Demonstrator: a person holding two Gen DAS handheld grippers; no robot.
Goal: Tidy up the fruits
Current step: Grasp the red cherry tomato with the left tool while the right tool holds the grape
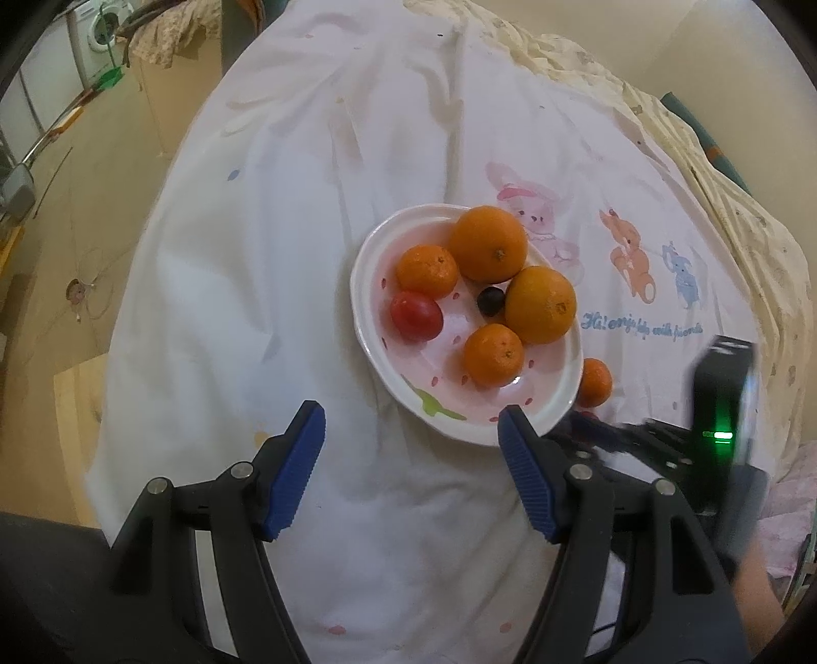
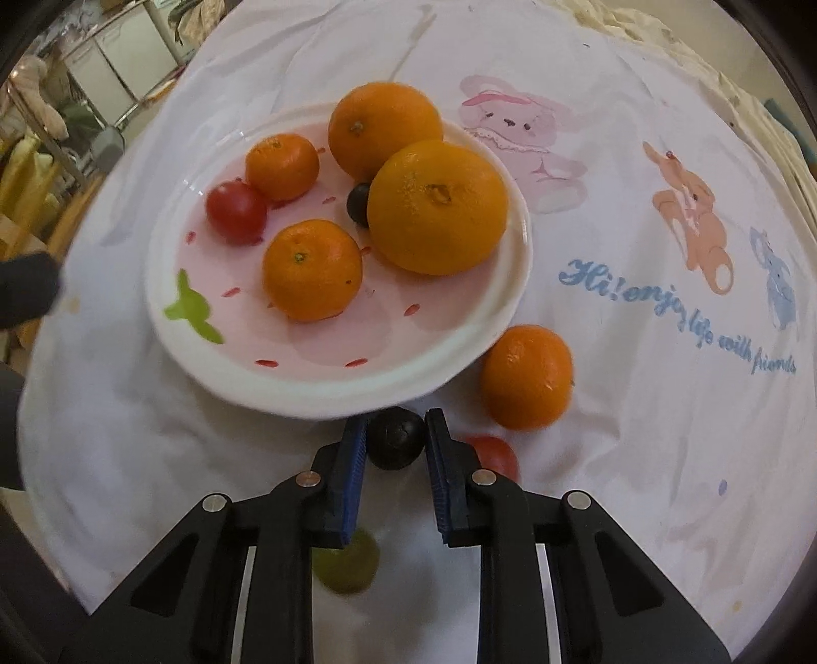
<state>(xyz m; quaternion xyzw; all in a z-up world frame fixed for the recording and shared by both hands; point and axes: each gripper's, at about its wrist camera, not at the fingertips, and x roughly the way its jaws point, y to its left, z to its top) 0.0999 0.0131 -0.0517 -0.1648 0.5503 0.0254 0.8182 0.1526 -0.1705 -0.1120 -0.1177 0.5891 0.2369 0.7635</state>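
A white plate (image 2: 327, 393) with a pink centre holds two large oranges (image 2: 436, 207), two small mandarins (image 2: 311, 268), a red tomato (image 2: 236, 210) and a dark grape (image 2: 359, 203). It also shows in the left wrist view (image 1: 367, 265). My right gripper (image 2: 394, 429) is shut on a dark grape (image 2: 395, 442) just in front of the plate's near rim. A loose mandarin (image 2: 527, 377), a red tomato (image 2: 495, 454) and a green grape (image 2: 347, 564) lie on the cloth near it. My left gripper (image 1: 411, 413) is open and empty, near the plate's front edge.
A white cloth (image 2: 638, 408) with cartoon animals and blue writing covers the table. The right gripper's body with a green light (image 1: 720, 434) sits at the right of the left wrist view. The floor and a washing machine (image 1: 99, 25) lie beyond the left edge.
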